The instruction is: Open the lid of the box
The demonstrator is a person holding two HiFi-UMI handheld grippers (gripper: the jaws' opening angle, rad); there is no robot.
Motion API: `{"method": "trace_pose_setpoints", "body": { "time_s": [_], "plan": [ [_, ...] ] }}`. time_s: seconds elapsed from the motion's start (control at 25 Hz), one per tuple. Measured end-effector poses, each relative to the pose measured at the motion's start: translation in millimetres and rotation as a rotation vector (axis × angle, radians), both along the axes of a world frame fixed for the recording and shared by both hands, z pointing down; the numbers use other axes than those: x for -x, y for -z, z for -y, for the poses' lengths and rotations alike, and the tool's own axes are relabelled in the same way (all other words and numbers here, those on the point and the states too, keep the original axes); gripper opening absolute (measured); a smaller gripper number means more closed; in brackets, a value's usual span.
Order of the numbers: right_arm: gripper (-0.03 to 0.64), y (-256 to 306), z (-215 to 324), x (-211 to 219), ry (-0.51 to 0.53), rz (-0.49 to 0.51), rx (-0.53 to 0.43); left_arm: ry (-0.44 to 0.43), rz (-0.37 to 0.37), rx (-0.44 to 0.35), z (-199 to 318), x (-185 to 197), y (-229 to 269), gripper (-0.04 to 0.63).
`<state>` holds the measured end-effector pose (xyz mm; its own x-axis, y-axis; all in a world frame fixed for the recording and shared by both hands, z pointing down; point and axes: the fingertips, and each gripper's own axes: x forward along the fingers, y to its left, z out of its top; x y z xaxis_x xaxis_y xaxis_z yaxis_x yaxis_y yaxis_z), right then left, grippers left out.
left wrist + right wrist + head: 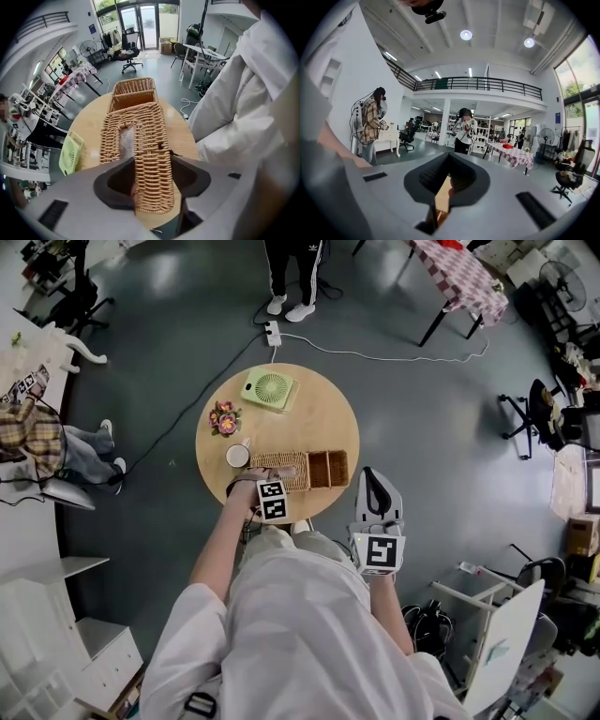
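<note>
A long wicker box [328, 469] lies at the near side of the round wooden table [323, 413]. Its woven lid [284, 463] covers the left part, and the right compartments [133, 89] are uncovered. My left gripper [272, 486] points steeply down onto the lid's near end. In the left gripper view the lid's right band [152, 140] fills the gap of the left gripper [153, 185] from pad to pad, beside the lid's clear window [126, 140]. My right gripper [375, 486] hangs off the table's right rim, holding nothing. In its own view the right gripper [443, 197] shows only a thin slit.
A green fan [269, 388] lies flat at the table's far side, with a small flower pot [224, 418] and a white cup [237, 457] at the left. A power strip [273, 332] and cables lie on the floor beyond. A person [291, 277] stands there.
</note>
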<state>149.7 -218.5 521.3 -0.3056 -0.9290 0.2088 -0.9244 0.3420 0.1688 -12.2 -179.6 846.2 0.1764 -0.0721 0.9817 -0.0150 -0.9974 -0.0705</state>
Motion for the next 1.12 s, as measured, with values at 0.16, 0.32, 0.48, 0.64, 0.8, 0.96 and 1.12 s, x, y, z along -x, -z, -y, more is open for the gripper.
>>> {"method": "trace_pose_setpoints", "body": {
  "time_s": [0.16,0.32,0.48,0.64,0.8,0.96,1.12],
  "plan": [
    [-0.003,15.3,7.8,3.0,-0.001,0.019,-0.052,0.008,-0.022,-0.014,7.9,0.2,29.3,0.210],
    [-0.003,22.6,15.7,9.6,0.014,0.034,-0.068,0.013,-0.045,-0.064,24.3,4.4,57.2,0.116],
    [-0.003,29.1,19.9,16.0,0.023,0.039,-0.074,0.015,-0.064,-0.106,41.1,4.1,78.3,0.080],
    [-0.003,36.2,22.2,21.2,0.032,0.040,-0.088,0.014,-0.059,-0.156,64.2,5.6,93.4,0.044],
    [-0.003,39.6,26.2,21.9,0.028,0.036,-0.100,0.008,-0.050,-0.181,87.2,8.6,100.0,0.038],
    [-0.003,40.6,32.0,19.1,0.009,0.032,-0.096,0.010,-0.057,-0.201,108.2,12.4,105.4,0.050],
    [-0.003,39.3,34.7,14.6,-0.006,0.025,-0.091,0.009,-0.055,-0.250,126.3,13.8,109.7,0.045]
  ]
}}
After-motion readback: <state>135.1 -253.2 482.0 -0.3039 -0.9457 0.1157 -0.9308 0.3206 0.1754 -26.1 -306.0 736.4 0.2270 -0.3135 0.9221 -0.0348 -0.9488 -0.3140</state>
